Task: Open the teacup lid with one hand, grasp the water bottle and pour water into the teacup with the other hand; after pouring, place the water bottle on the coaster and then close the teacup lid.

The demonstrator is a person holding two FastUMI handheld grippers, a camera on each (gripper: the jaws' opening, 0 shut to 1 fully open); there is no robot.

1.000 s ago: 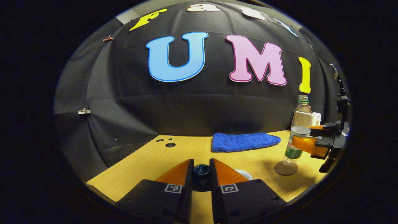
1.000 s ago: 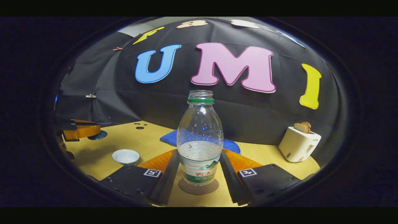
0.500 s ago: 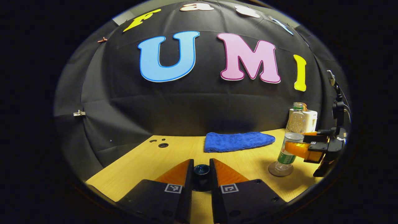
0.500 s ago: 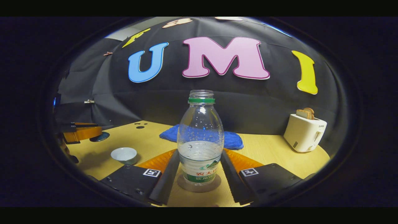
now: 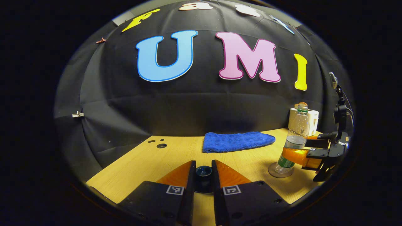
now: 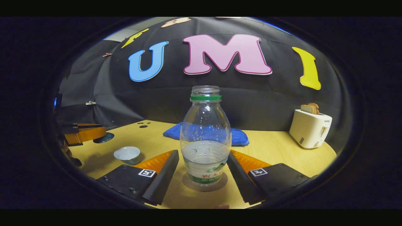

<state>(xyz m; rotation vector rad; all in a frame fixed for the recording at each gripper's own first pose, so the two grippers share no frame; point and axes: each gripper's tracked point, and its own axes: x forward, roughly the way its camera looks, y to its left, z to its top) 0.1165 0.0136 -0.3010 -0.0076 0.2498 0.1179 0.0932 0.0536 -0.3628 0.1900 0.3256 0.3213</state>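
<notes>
The clear water bottle point(image 6: 205, 138), uncapped and partly full, stands upright on the round brown coaster point(image 6: 205, 185). My right gripper point(image 6: 202, 153) is open, one finger on each side of the bottle with a gap to it. Across the table in the left gripper view are the bottle point(image 5: 293, 144), the coaster point(image 5: 281, 172) and the right gripper point(image 5: 301, 155). My left gripper point(image 5: 203, 169) is shut on the dark blue teacup lid point(image 5: 203, 172), held above the table. The white teacup point(image 6: 127, 154) sits uncovered, to the right of the left gripper point(image 6: 84, 133) with the lid point(image 6: 103, 137).
A blue cloth point(image 5: 237, 142) lies at the back of the wooden table point(image 5: 150, 163). A white toaster point(image 6: 309, 128) with bread in it stands at the back right. Two small holes point(image 5: 161, 145) mark the table's back left.
The bottle has settled onto the coaster and my right gripper's fingers have spread off it. My left gripper still holds the lid and has shifted slightly.
</notes>
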